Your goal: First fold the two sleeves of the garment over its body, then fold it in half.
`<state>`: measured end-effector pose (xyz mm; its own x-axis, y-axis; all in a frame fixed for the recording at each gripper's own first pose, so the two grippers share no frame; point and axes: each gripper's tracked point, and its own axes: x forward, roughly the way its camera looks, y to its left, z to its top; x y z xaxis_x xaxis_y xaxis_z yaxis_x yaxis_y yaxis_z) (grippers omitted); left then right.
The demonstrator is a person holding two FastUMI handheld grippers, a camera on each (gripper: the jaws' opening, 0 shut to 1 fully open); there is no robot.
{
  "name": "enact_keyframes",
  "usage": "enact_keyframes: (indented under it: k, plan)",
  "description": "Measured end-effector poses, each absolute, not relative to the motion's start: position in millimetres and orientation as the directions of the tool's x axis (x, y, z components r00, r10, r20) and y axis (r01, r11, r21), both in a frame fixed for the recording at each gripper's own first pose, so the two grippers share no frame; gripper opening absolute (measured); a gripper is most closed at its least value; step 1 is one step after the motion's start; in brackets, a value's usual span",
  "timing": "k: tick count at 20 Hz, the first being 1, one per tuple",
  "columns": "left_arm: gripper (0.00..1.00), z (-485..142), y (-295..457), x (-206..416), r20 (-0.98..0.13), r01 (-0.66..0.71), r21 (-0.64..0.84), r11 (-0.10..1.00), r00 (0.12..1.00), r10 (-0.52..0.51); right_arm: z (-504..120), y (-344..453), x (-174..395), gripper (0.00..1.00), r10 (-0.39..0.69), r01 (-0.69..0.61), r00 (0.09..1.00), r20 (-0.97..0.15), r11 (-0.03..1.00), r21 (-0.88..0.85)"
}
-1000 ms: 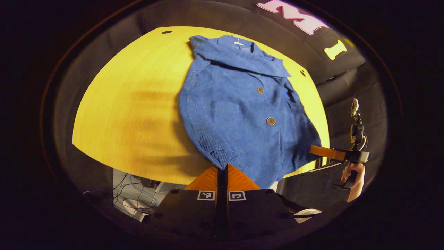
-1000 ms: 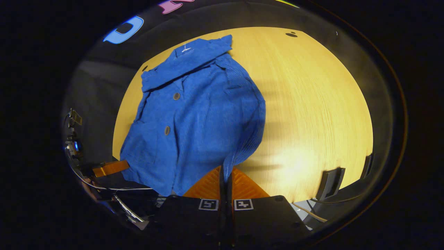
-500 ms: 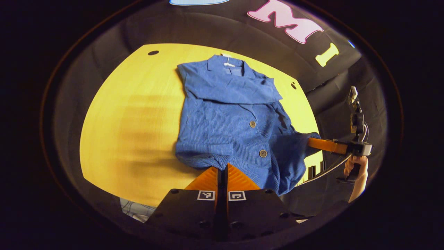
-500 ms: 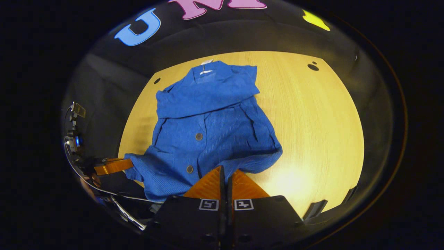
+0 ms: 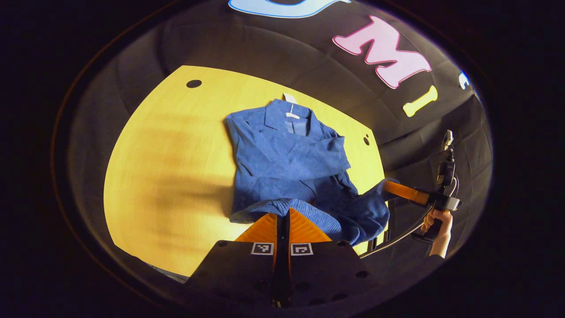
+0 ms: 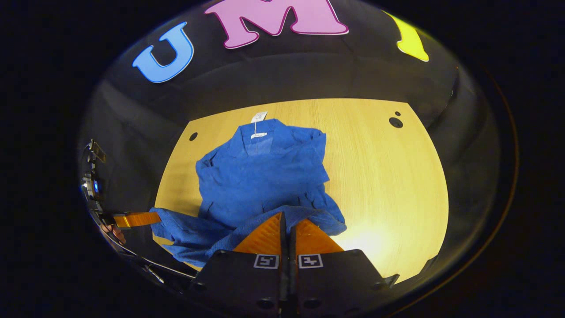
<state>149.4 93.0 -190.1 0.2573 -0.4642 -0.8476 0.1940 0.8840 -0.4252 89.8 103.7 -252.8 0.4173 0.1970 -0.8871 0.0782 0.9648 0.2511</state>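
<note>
Over the tabletop's point(image 6: 397, 185) near edge, both grippers, left point(image 5: 283, 215) and right point(image 6: 287, 217), stay clamped on the blue cardigan's point(image 6: 260, 176) hem, which has risen off the wood and travels toward the collar, so the half-fold is well underway.

Your right gripper point(image 6: 287, 215) sits at the bottom of the right gripper view, its two fingers pressed together on the lifted hem of a blue garment point(image 6: 260, 172). The garment lies on a yellow wooden table point(image 6: 388, 185), collar and white tag point(image 6: 258, 117) toward the far edge. At the left, your left gripper point(image 6: 152, 217) pinches the hem's other corner.
</note>
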Motion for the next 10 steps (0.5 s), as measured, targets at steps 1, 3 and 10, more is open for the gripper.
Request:
enact_keyframes:
  k: [1, 3, 10]
  plan:
    - [0.00, -187.3, 95.6, 159.7, -0.848, 0.179, -0.425, 0.887, 0.264, -0.460, -251.9, 101.3, 104.6, 0.02, 0.192, 0.077, 0.422, -0.886, 0.966, 0.246]
    - [0.00, -182.5, 97.6, 186.5, -0.845, 0.131, -0.438, 0.890, 0.277, -0.457, -252.7, 96.8, 137.6, 0.02, 0.190, 0.073, 0.433, -0.881, 0.967, 0.245]
    - [0.00, -195.1, 91.9, 306.0, -0.840, -0.038, -0.475, 0.879, 0.318, -0.440, -301.2, 78.4, 261.0, 0.01, 0.209, 0.131, 0.437, -0.875, 0.948, 0.292]
